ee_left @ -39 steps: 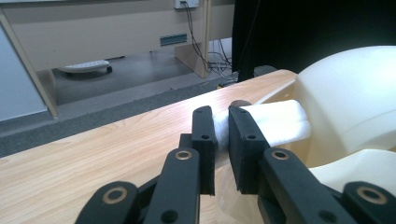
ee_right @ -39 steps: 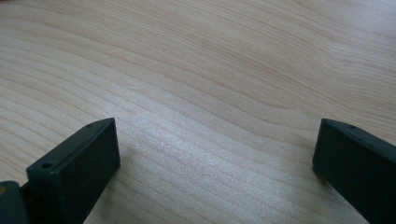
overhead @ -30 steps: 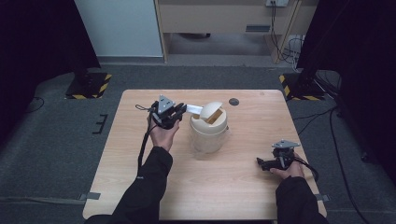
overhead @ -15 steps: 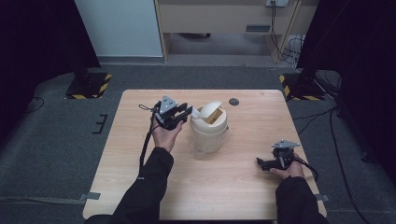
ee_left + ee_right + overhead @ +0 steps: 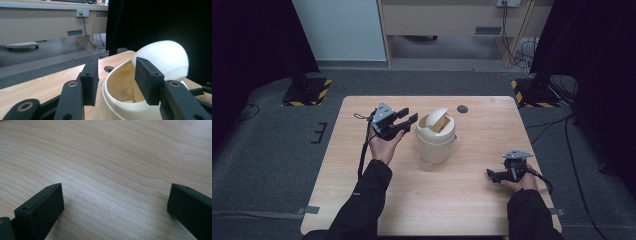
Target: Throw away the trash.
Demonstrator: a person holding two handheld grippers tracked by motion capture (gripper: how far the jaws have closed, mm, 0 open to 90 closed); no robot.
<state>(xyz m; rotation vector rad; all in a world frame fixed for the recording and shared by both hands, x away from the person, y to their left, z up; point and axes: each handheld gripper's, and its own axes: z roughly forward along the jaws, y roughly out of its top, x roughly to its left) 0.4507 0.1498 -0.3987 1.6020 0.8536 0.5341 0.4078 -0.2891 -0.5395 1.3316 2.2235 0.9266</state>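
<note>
Left gripper (image 5: 408,119) released, just beside cream bin (image 5: 435,137) mid-bench (image 5: 472,200); right gripper (image 5: 492,174) released, low near right edge, bare wood around

Straight ahead of the left gripper (image 5: 404,119), the cream bin (image 5: 435,142) blocks the way, its tilted swing lid (image 5: 162,58) rising just past the parted jaws; bare table (image 5: 362,150) lies beside and behind it. Ahead of the right gripper (image 5: 493,175), jaws apart, plain wood runs unobstructed toward the bin, well apart.
</note>
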